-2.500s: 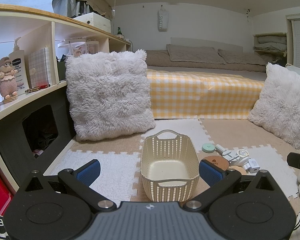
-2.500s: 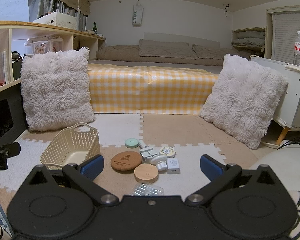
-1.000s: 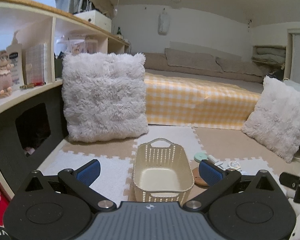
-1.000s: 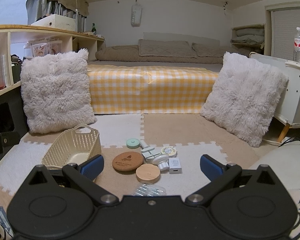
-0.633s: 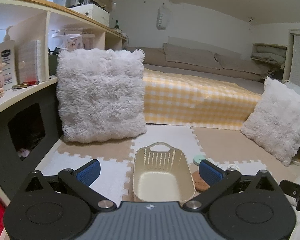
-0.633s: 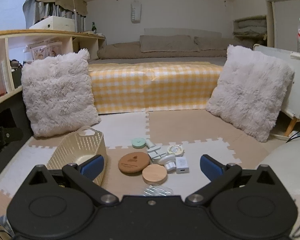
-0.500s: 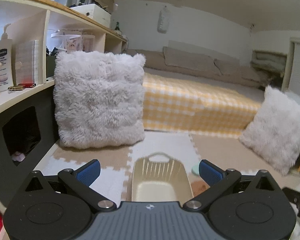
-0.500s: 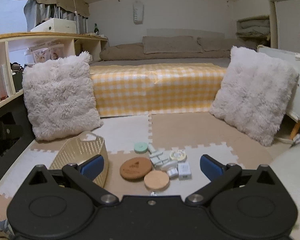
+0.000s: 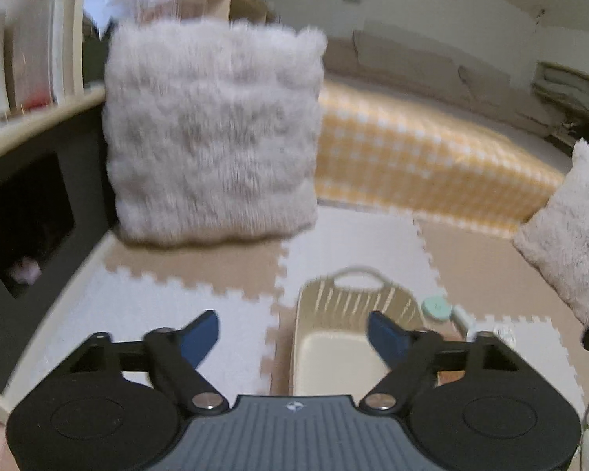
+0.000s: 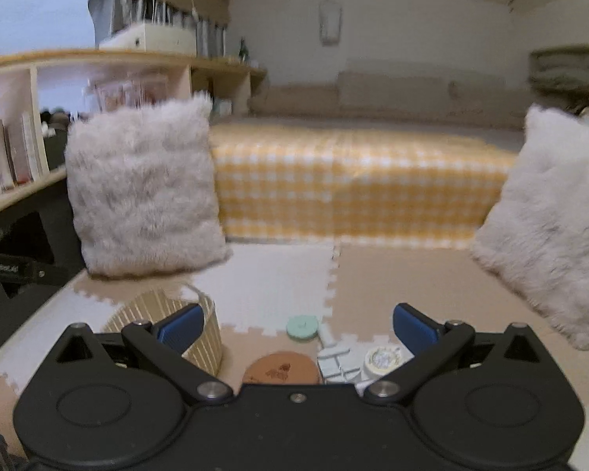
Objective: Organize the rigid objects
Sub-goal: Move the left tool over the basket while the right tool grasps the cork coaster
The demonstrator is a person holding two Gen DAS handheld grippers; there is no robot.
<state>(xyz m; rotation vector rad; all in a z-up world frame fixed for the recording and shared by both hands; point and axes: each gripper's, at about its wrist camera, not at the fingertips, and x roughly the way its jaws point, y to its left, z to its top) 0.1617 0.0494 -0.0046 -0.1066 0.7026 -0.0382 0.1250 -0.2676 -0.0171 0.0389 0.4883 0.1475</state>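
The cream slatted plastic basket stood on the foam floor mat, in front of the left fluffy pillow and a little to the right of it. As far as the blurred left view showed, the inside of the basket was bare; its loop handle was on the far end.

The task's small things lay on the mat just to the right of the basket, none of them in it. Nearest the basket was the brown round coaster, with a dark printed mark on it that was too small to read. Behind the coaster was the mint-green round lid. Right of the coaster lay a white plastic clip-like piece and a small round tin with a patterned label that I could not read.

The left tool was released: its jaws had just been closing a little, yet they stood well apart and gripped nothing. Its right blue pad was seen over the basket, while the left pad was over the mat beside the basket.

The right tool was also released, jaws wide, with nothing grasped. It hovered above the coaster and the things to the right of the basket, apart from them.

On the black strip at the left edge of the right view there was white writing, but it was blurred.
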